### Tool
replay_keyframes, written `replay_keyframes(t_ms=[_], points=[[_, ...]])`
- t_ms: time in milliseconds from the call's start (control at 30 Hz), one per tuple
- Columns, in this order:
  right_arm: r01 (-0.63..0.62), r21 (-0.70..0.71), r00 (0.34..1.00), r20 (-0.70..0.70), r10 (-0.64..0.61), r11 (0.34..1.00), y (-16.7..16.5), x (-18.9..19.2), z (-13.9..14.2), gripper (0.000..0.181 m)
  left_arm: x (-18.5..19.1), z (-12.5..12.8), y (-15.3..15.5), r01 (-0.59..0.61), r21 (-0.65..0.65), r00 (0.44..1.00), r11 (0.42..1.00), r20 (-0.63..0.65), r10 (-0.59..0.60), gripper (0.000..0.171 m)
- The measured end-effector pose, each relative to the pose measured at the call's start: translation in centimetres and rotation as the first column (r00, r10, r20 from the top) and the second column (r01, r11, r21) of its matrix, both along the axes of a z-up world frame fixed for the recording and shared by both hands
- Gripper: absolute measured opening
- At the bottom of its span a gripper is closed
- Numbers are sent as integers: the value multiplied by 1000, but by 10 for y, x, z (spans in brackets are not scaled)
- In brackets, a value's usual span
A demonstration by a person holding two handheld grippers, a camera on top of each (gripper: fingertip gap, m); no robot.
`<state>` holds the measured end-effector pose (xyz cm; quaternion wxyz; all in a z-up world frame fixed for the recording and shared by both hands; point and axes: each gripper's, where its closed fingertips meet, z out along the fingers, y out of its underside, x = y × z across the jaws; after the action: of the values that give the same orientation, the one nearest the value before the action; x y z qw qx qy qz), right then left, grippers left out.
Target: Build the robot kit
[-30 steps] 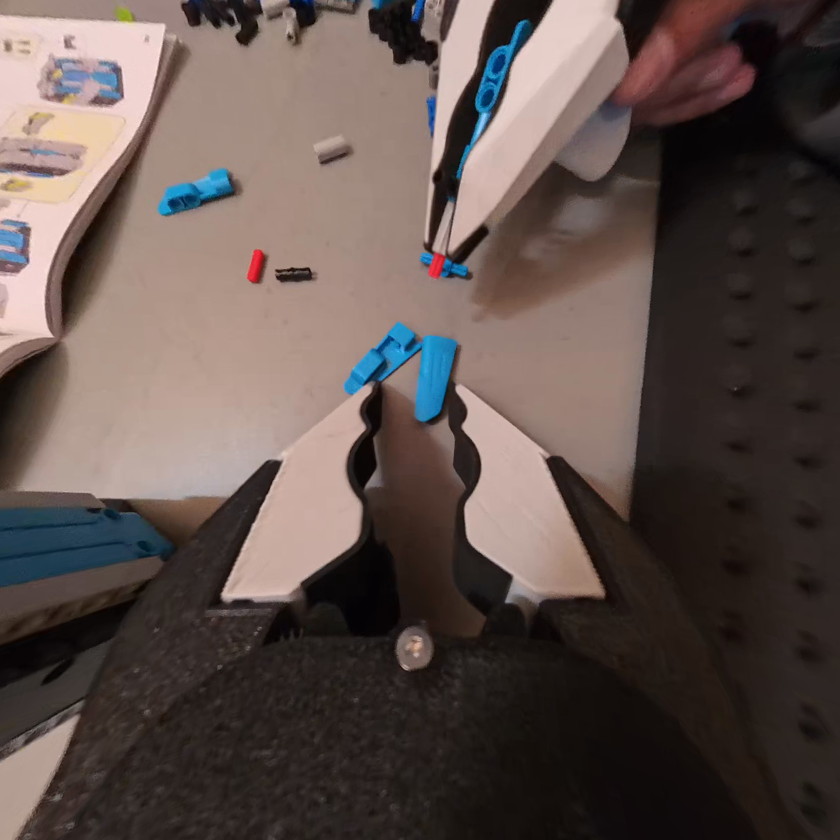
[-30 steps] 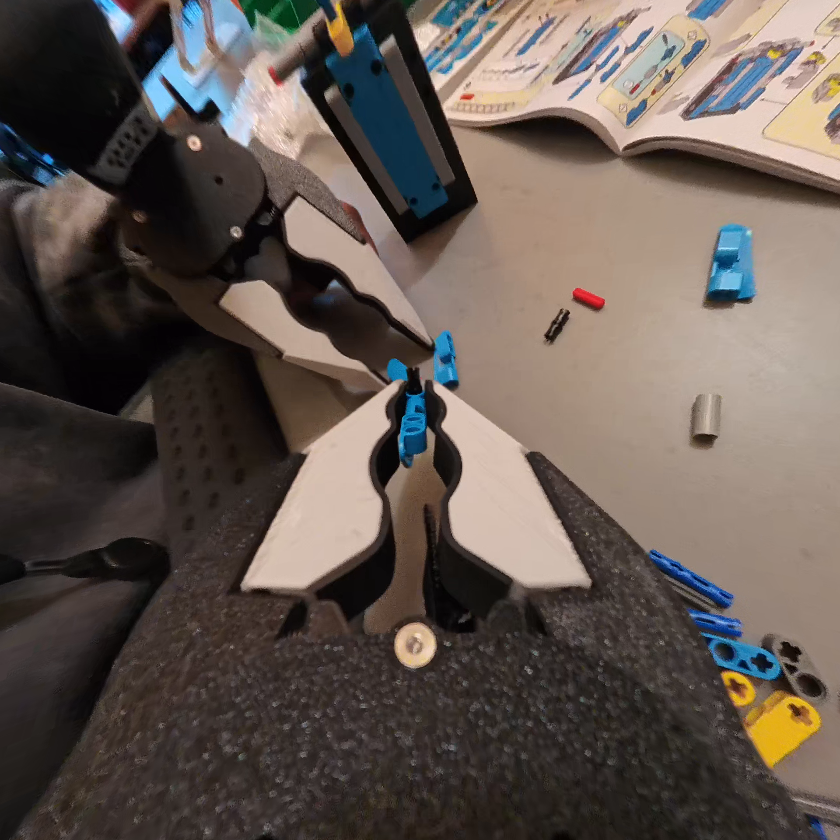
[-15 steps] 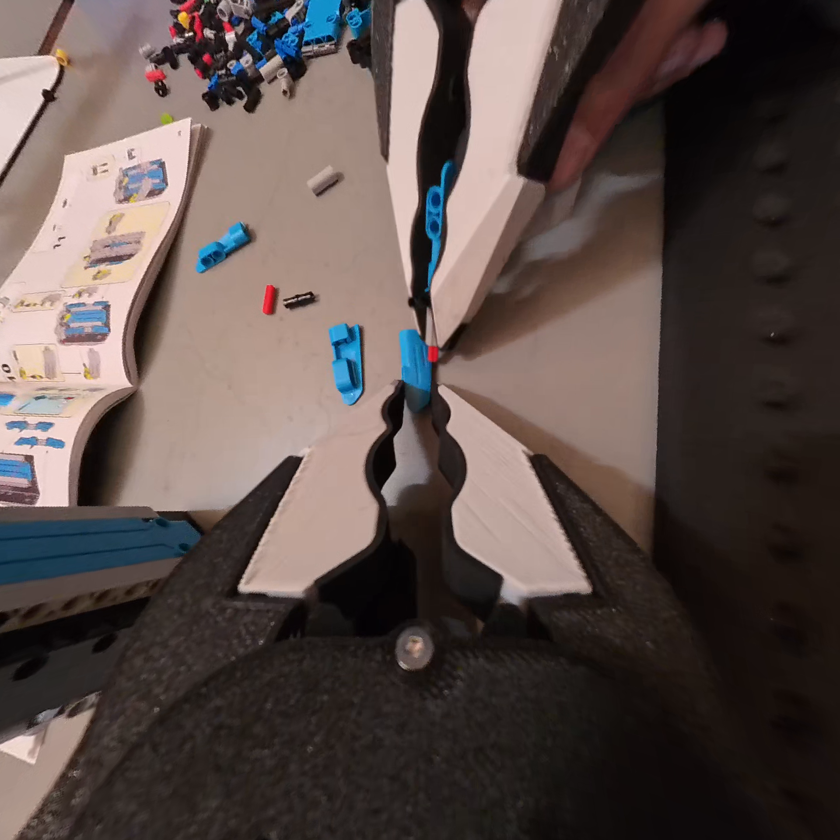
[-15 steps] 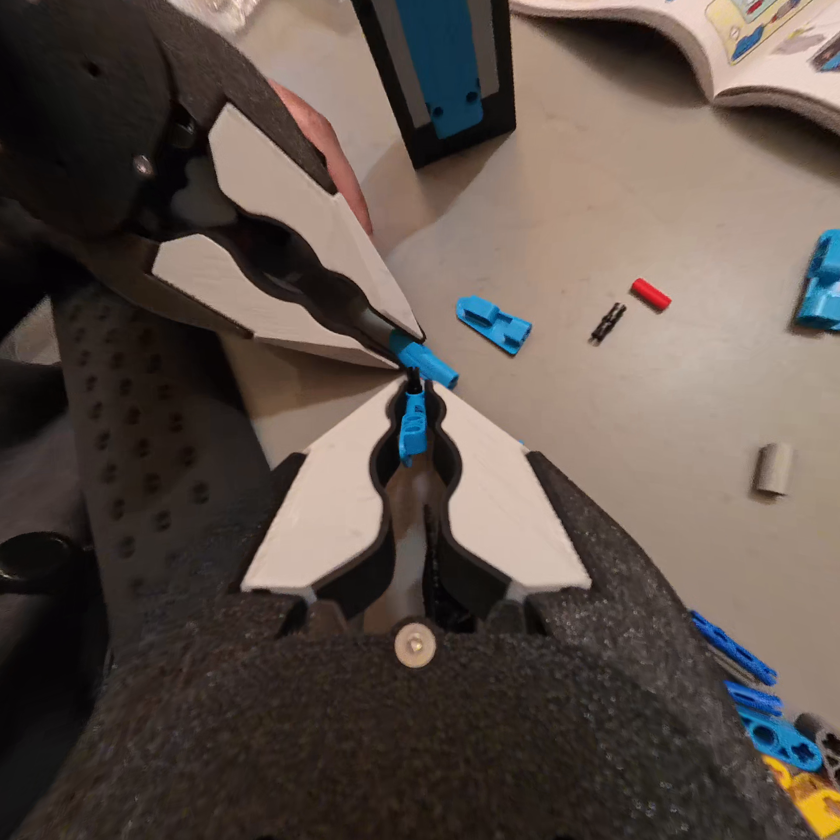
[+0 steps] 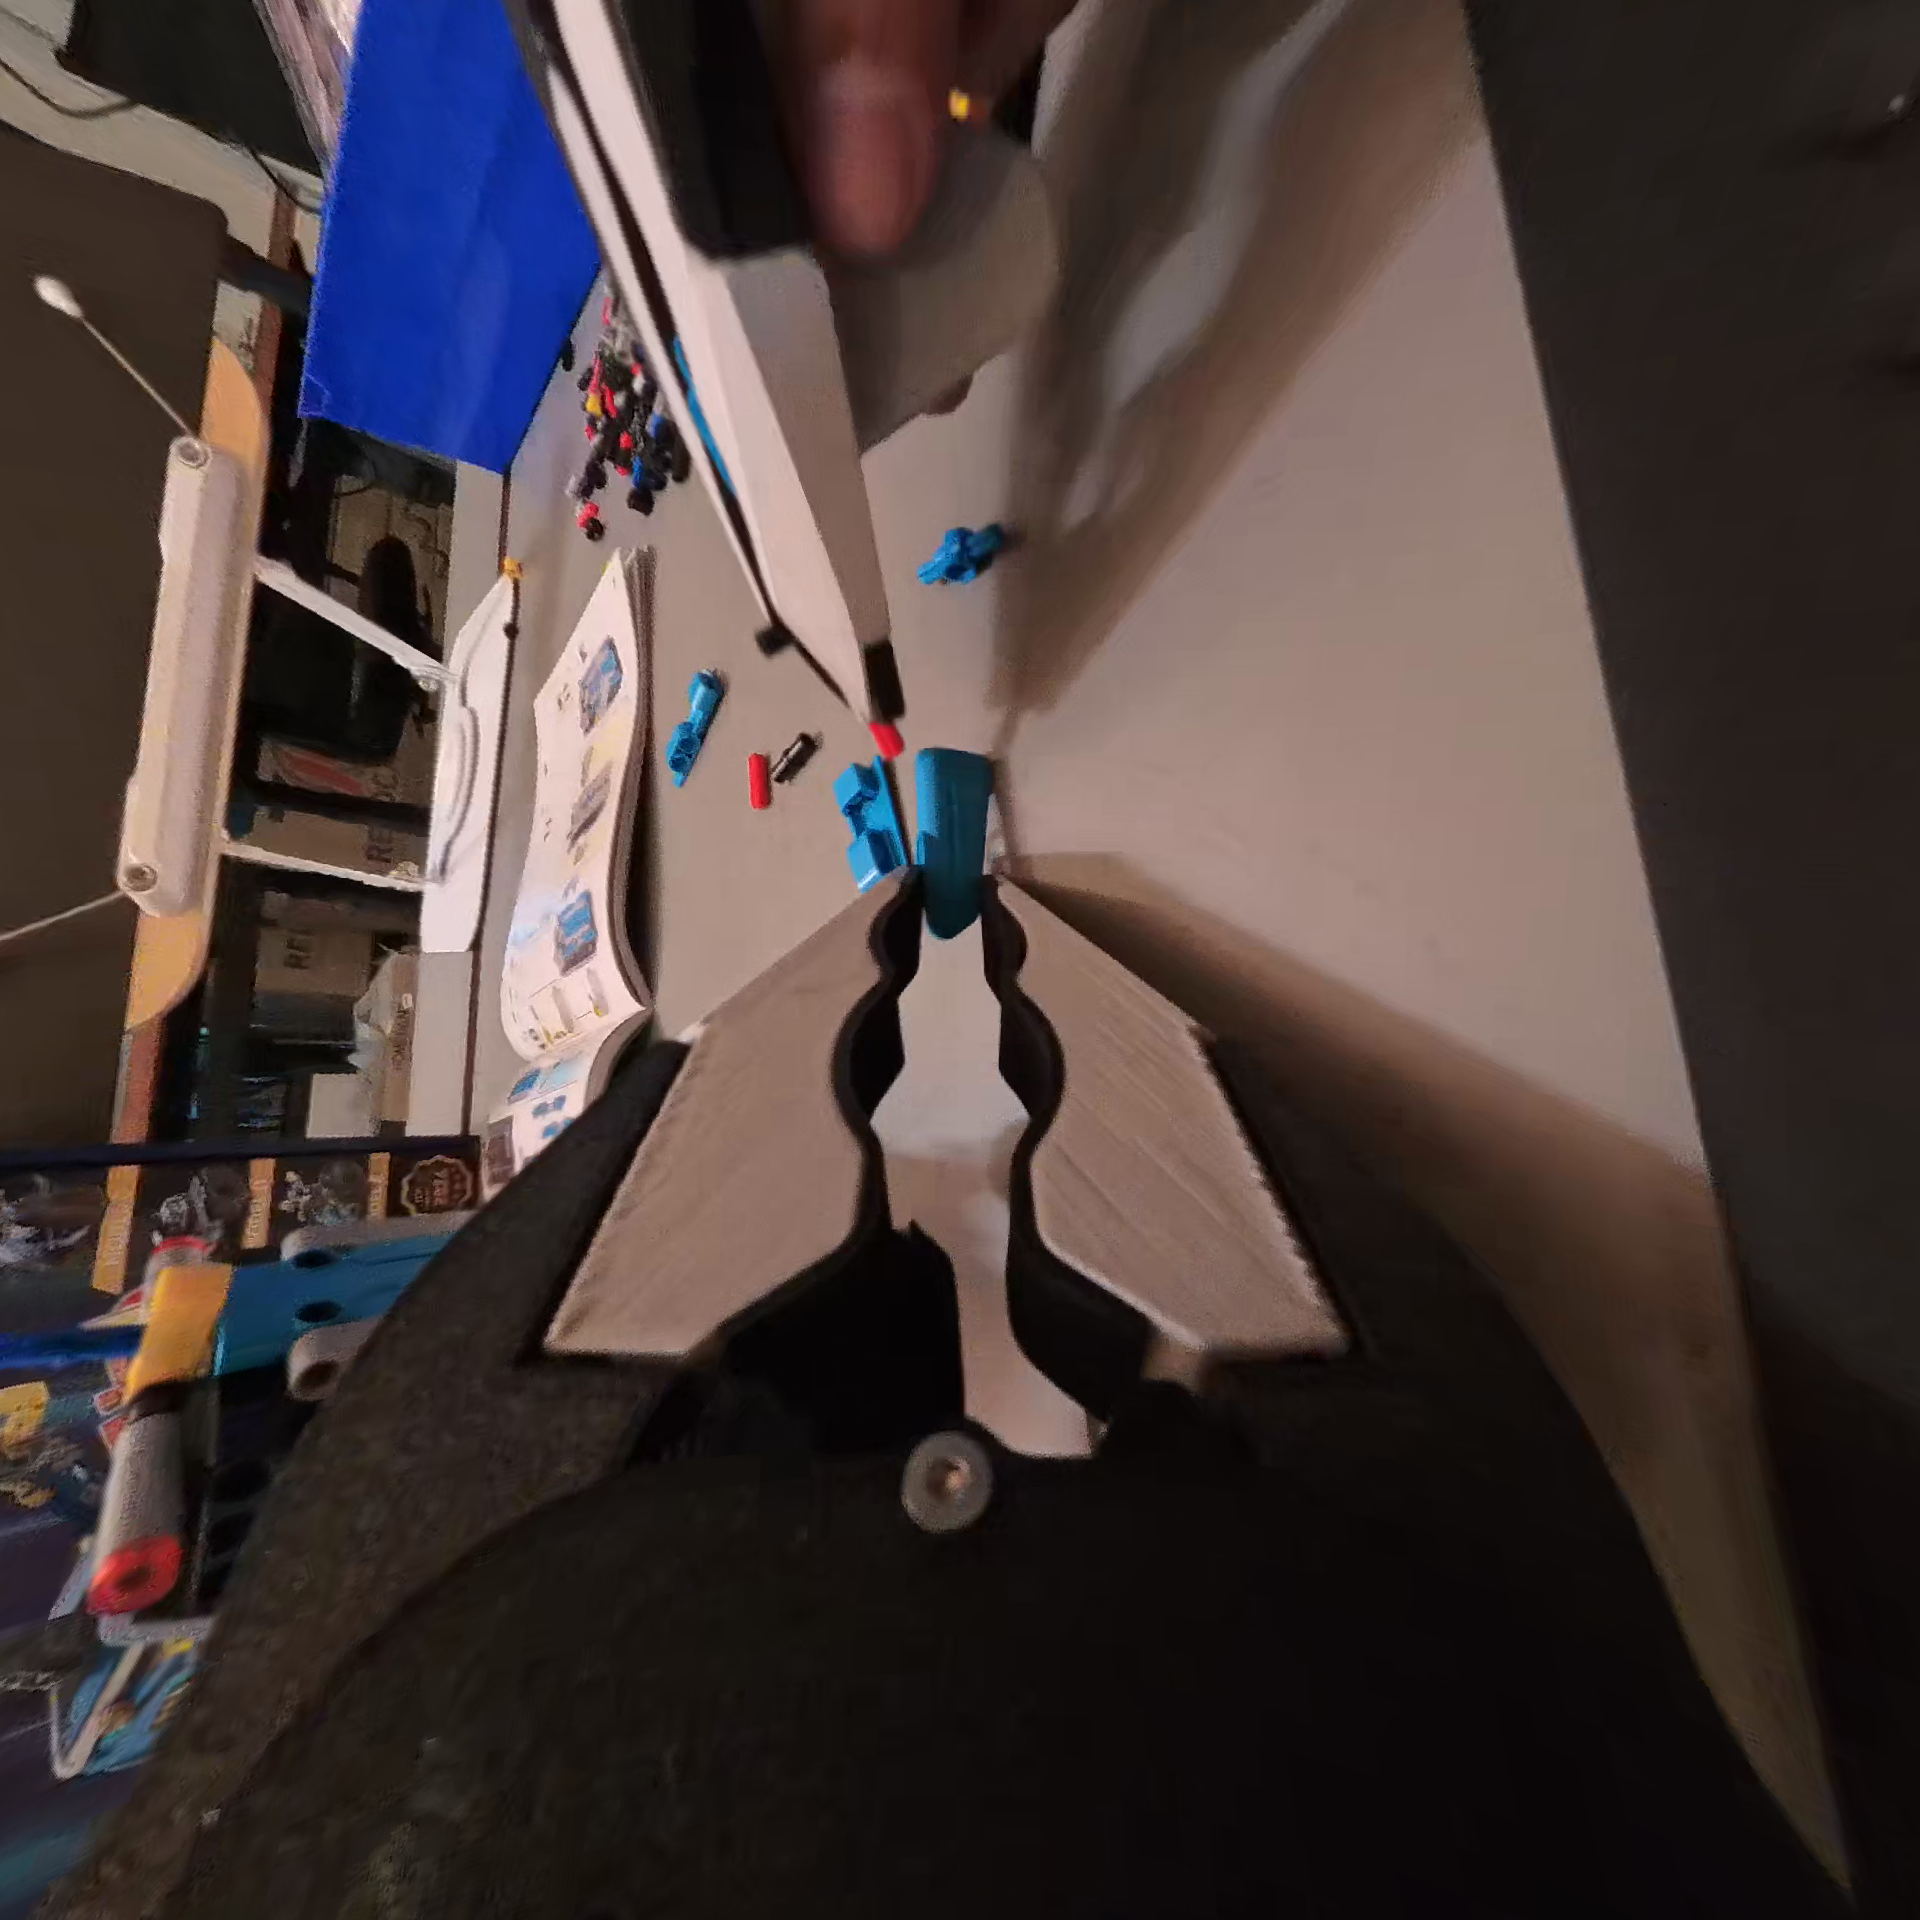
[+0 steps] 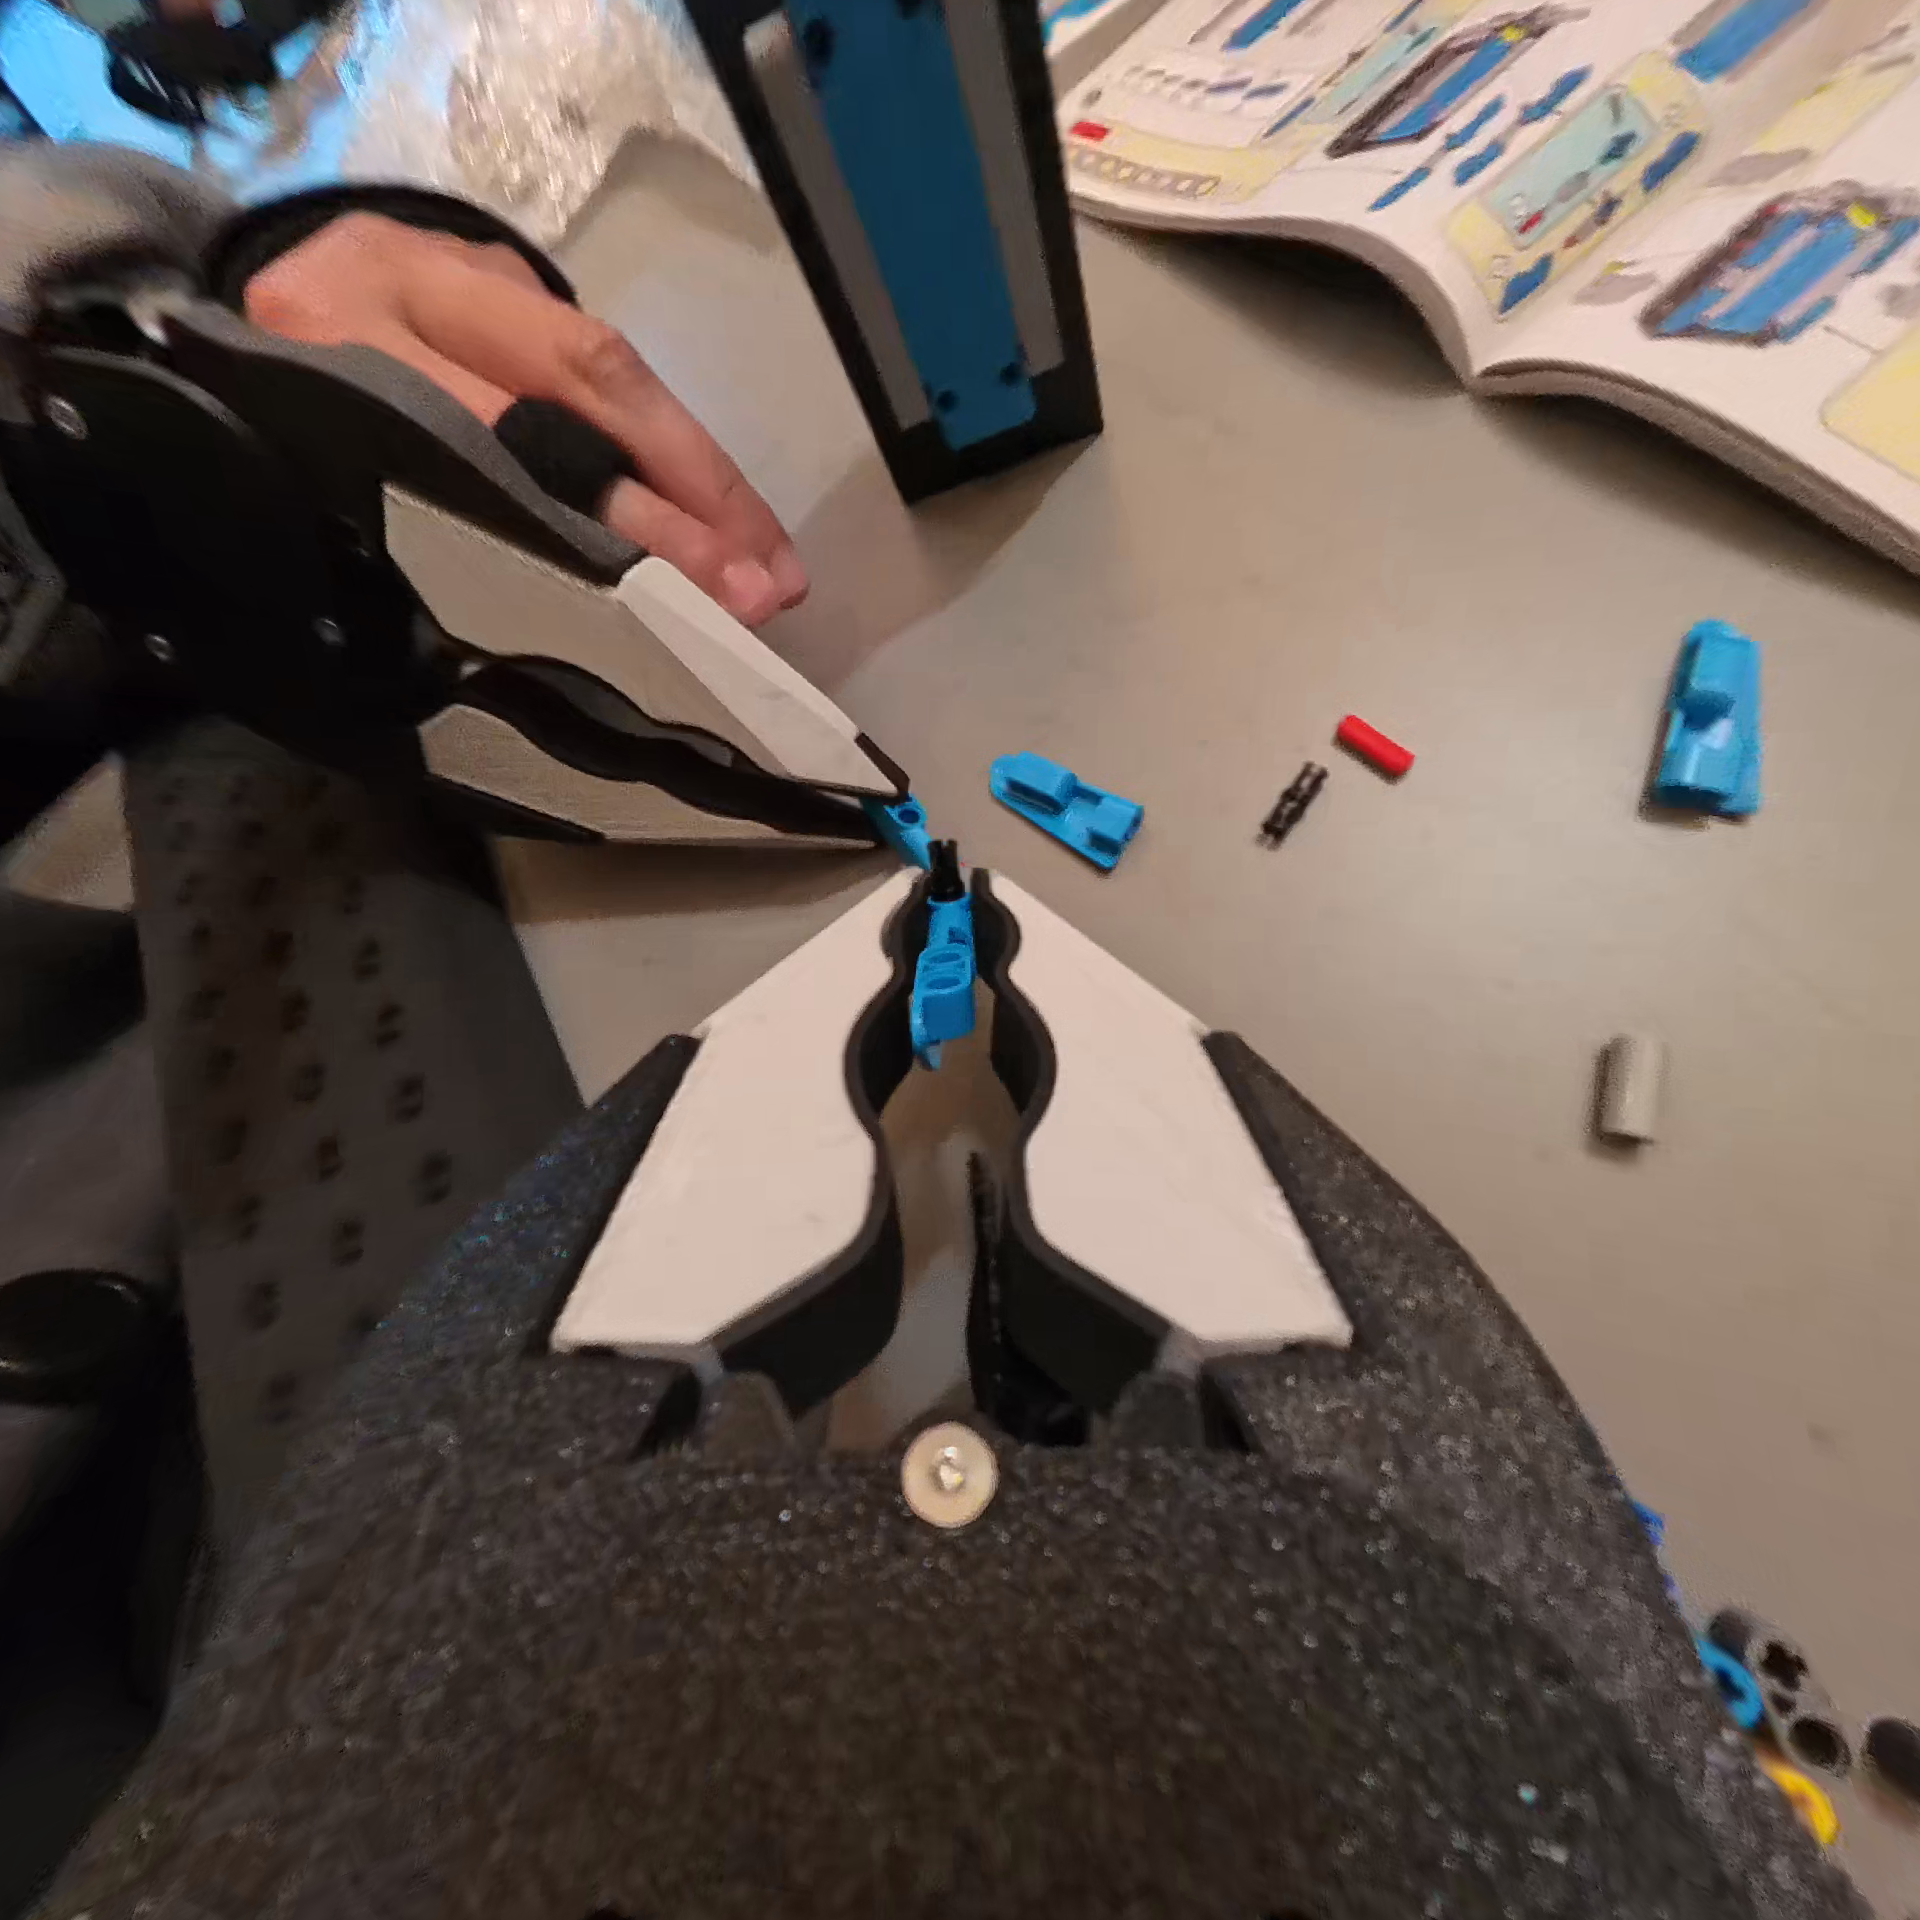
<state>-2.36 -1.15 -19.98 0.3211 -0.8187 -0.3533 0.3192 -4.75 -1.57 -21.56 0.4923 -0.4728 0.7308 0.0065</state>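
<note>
**Grey tabletop, two grippers tip to tip**

Grey table [image 6: 1351, 1039] surface: the right gripper [image 6: 943, 883] pinches a blue connector [image 6: 943, 977], long axis along its fingers, black pin [image 6: 943, 860] forward. Left gripper [image 5: 951, 883] clamps a blue wedge piece [image 5: 948, 831] pointing ahead. Only the right view shows a hand [image 6: 582, 416]; beyond lie a blue bracket [image 6: 1065, 805] and manual [image 6: 1558, 208].

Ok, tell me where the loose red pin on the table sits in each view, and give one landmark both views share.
Left wrist view: the red pin lies left of centre, just left of the black pin, beyond the left gripper.
Right wrist view: the red pin lies right of centre, up and right of the black pin.
Shared landmark: the open instruction booklet.
</note>
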Motion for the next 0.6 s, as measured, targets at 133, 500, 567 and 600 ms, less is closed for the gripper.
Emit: replay_keyframes(t_ms=[133,500,567,600], points=[[-52,30,997,51,50,998,-4,-13,-4,7,-1,-1,-2,1,-50,1000,999,12,0,11],[-1,108,997,80,-8,994,17,11,2,7,-3,2,-4,86,190,996,978,-35,-81,10],[-79,63,996,38,76,995,5,-2,-4,7,-3,2,-3,110,272,994,956,-58,-97,11],[-115,62,993,43,113,991,-1,-7,-6,7,-3,2,-4,114,282,993,952,-61,-101,11]])
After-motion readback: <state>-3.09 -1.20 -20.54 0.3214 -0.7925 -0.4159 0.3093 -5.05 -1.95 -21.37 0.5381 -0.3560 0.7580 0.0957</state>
